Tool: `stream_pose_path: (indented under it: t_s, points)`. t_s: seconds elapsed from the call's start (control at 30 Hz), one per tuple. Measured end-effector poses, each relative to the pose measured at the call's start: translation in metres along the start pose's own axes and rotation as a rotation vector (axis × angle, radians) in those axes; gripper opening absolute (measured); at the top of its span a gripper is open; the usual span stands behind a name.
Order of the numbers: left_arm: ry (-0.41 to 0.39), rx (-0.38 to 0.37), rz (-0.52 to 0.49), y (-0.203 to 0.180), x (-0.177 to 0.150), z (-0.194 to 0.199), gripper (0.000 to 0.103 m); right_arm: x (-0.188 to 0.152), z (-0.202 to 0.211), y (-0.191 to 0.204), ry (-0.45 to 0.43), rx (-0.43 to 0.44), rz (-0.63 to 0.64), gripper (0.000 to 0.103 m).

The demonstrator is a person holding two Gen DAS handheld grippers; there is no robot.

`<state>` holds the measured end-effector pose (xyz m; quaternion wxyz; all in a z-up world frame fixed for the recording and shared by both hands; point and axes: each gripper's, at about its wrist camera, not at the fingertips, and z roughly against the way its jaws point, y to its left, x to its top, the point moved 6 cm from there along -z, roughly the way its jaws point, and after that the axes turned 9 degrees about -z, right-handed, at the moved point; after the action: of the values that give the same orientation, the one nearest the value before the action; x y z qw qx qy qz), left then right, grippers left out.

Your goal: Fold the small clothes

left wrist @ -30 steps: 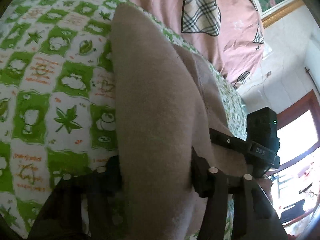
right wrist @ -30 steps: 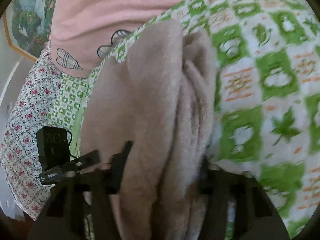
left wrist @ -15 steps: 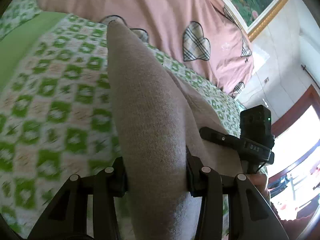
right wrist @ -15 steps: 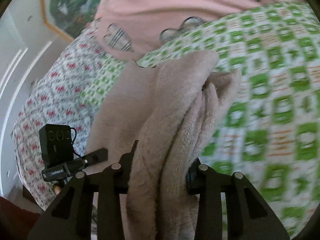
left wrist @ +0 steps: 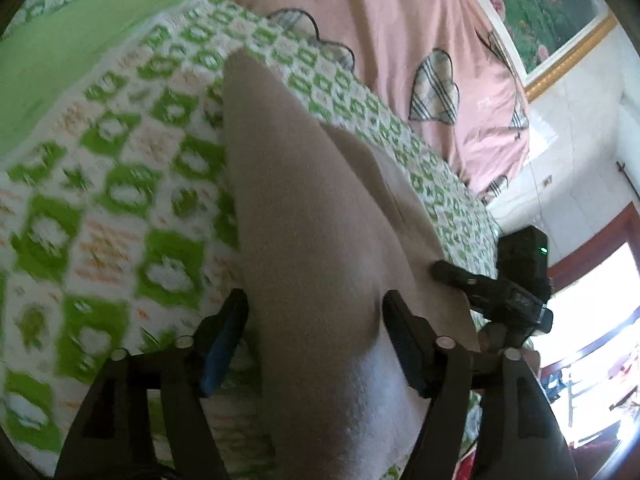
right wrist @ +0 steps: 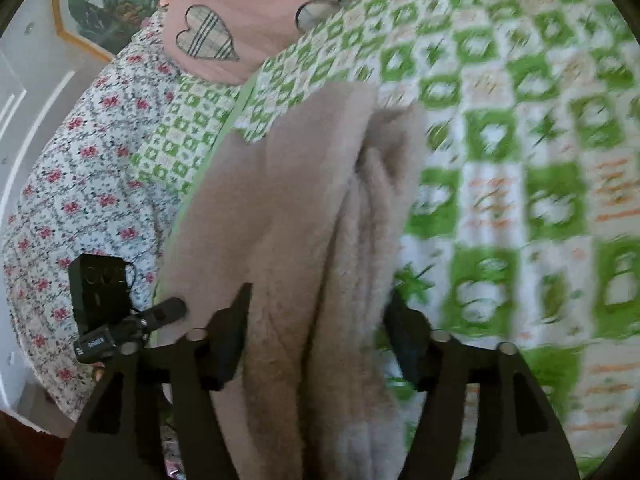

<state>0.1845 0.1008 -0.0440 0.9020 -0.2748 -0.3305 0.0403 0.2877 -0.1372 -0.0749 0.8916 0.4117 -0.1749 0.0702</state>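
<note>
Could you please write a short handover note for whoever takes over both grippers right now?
Left gripper: jaws opening, beige garment between them, pads seem clear of it.
Right gripper: jaws opening, bunched folds of the same garment between them.
Garment: lies on the green checked bedspread, near the pink quilt.
Done: a fold laid over, apparently.
Left: withdraw, check edges, finish folding.

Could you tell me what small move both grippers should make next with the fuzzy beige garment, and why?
Probably draw both straight back. The left gripper and right gripper are opening, and the fuzzy beige garment between their jaws looks laid on the green-and-white patterned bedspread.
</note>
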Motion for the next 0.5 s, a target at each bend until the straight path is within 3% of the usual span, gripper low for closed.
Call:
stream_pose_path:
  t_s: [0.17,0.33,0.37,0.4,0.5]
  points:
    - [-0.064,0.029,0.065,0.020,0.026,0.005,0.071,0.044,0.013,0.010,-0.117,-0.043,0.020,0.067]
    - [-0.069,0.075,0.088,0.029,0.045,-0.007,0.070,0.073,-0.028,0.021,-0.069,-0.080,0.062,0.039]
    - [-0.065,0.087,0.083,0.027,0.048,-0.013,0.069,0.076,-0.039,0.021,-0.043,-0.108,0.073,0.020]
    - [-0.060,0.097,0.076,0.025,0.050,-0.016,0.064,0.078,-0.043,0.022,-0.037,-0.122,0.077,0.010]
    - [-0.049,0.150,0.011,0.017,0.057,-0.022,0.049,0.085,-0.012,0.031,-0.151,-0.054,0.087,0.008]
